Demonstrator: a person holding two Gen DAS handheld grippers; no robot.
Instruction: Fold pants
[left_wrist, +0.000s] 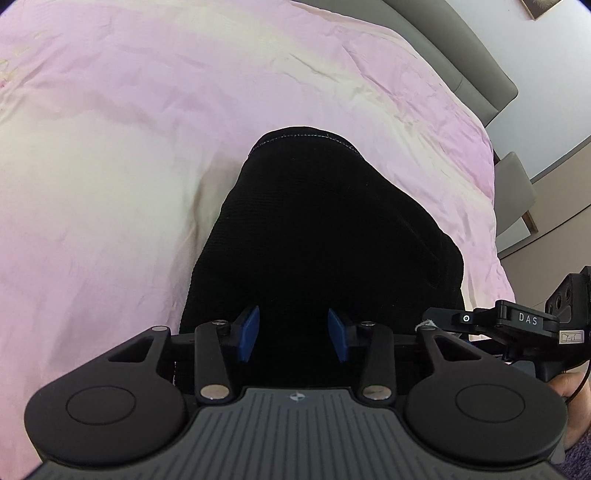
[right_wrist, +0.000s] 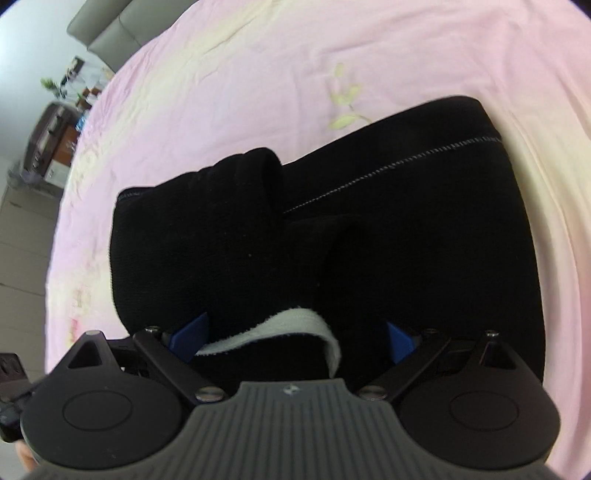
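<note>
pink bedsheet (left_wrist: 147, 110) covers everything, black pants (right_wrist: 406, 221) lie bunched on it, long axis running near-left to far-right in the right view; left gripper (left_wrist: 294, 334) fingers narrow-ish over the fabric, right gripper (right_wrist: 291, 339) spread wide around the white-lined waistband (right_wrist: 295, 325)

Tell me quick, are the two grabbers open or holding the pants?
Left gripper: open, over the black pants, not pinching them.
Right gripper: open, with pants fabric and a white band between its fingers.

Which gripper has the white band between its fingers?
The right gripper: a white band on the black pants crosses its gap. The left gripper shows only black cloth.
</note>
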